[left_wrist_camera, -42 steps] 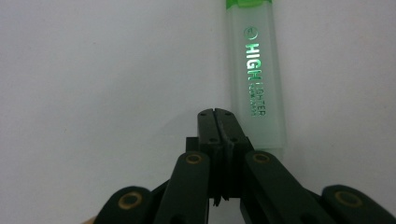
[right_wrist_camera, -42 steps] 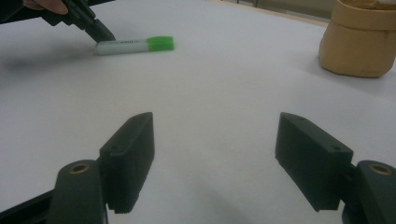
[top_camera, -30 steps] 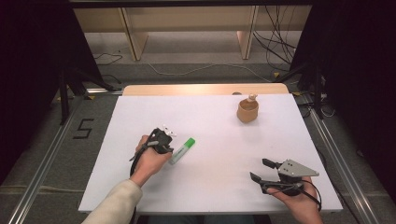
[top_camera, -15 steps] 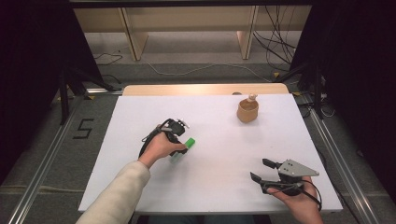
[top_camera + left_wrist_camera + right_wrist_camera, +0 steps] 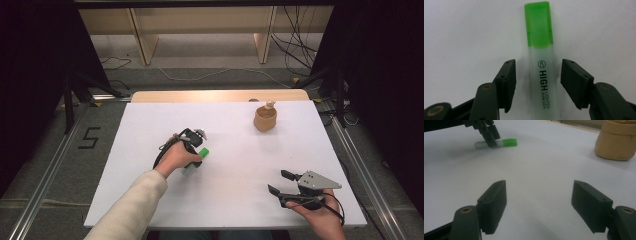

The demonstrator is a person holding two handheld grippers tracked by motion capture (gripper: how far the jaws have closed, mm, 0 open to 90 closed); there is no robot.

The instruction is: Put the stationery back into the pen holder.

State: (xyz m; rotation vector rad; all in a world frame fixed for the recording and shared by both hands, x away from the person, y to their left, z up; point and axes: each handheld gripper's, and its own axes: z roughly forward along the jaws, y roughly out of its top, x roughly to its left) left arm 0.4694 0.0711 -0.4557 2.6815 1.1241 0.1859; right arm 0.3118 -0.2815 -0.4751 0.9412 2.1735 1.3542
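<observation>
A white rectangular table [image 5: 150, 125] is seen from above, with a person's two hands reaching in from the near edge, each holding a black two-jaw tool. The left tool [image 5: 196, 150] sits over the middle-left of the table, gripped by a hand at the end of a cream-coloured sleeve [image 5: 131, 202]. Directly beneath it lies a highlighter pen with a translucent white barrel and a bright green cap [image 5: 197, 160], flat on the table. In the left gripper view the pen [image 5: 542, 62] runs straight away from the tool [image 5: 537, 82], capped end farthest out, its barrel printed with the word "HIGHLIGHTER" in black. The jaws stand open on either side of the barrel — a narrow gap shows on each side, and neither pad touches it. The right tool [image 5: 280, 182] rests low near the front right of the table, a grey three-cornered plate on top, held by the other hand [image 5: 317, 220]. Its jaws are spread wide with nothing between them. In the right gripper view, ahead of this tool [image 5: 539, 202] and to its left, the pen [image 5: 496, 143] lies under the other tool's dark jaws; ahead and to its right stands a small tan rounded pot [image 5: 616, 141]. From above, that pot [image 5: 265, 118] sits toward the far right of the table, well apart from both tools, with a pale object poking up from it — too small to identify.
</observation>
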